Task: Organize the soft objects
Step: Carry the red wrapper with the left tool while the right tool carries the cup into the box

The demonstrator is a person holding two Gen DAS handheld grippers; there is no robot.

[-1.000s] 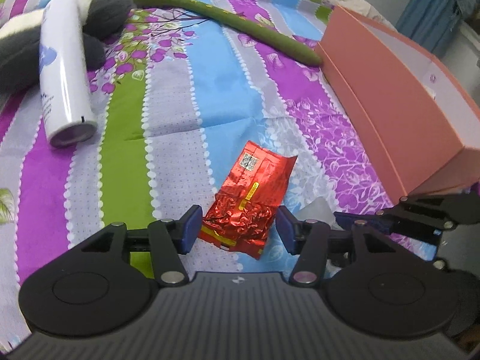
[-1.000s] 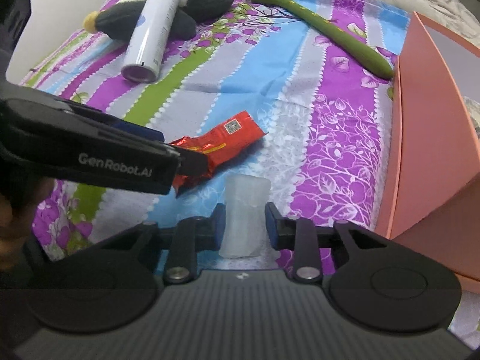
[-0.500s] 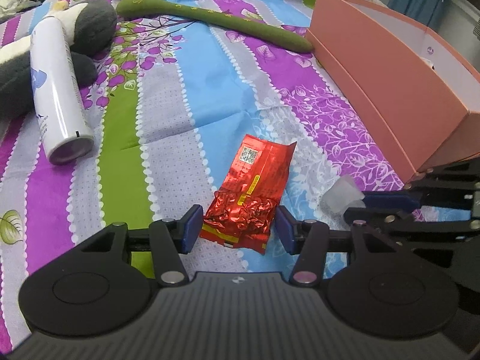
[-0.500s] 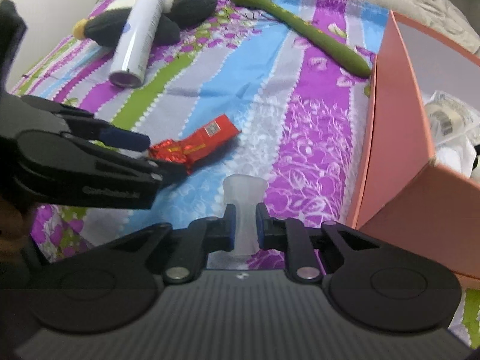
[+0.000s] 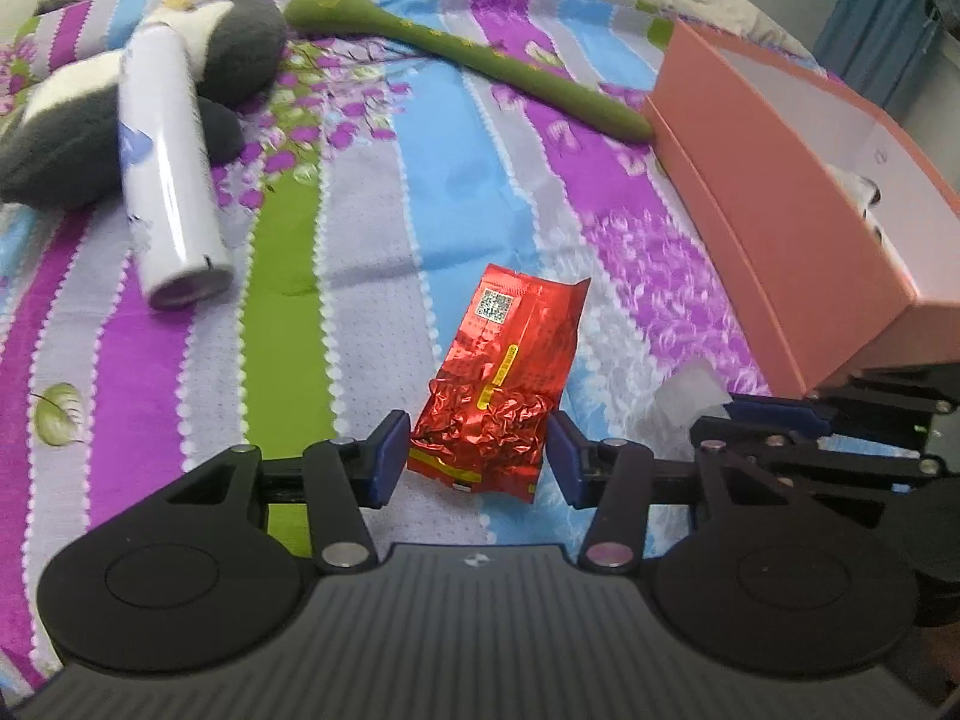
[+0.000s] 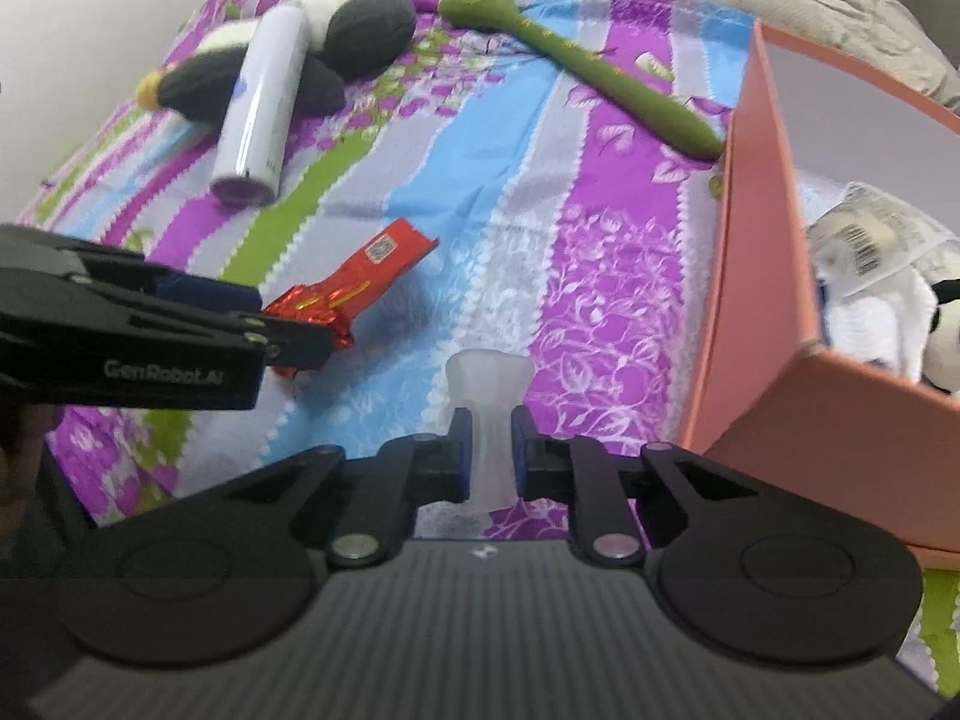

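We are holding two grippers above a bed covered by a striped floral bedsheet (image 5: 372, 228) in purple, blue, green and grey. Our left gripper (image 5: 474, 459) has its jaws spread wide on either side of the crinkled lower end of a red foil packet (image 5: 501, 378), which lies flat on the sheet; the blue fingertips (image 5: 387, 459) stand just beside the packet without pressing it. Our right gripper (image 6: 491, 462) is clamped on a soft translucent white piece (image 6: 489, 396), squeezed narrow between the pads and flaring out above them. Whether this piece touches the sheet we cannot tell. To the right stands an open pink box (image 6: 762, 276), and inside it we see a plastic-wrapped item with a barcode (image 6: 864, 240) and part of a black-and-white plush toy (image 6: 945, 336). Farther back on the bed, a white spray can (image 5: 168, 204) lies across a grey-and-white plush toy (image 5: 240, 54). A long green plush spoon (image 5: 480, 54) lies diagonally behind, its narrow end close to the far corner of the box.
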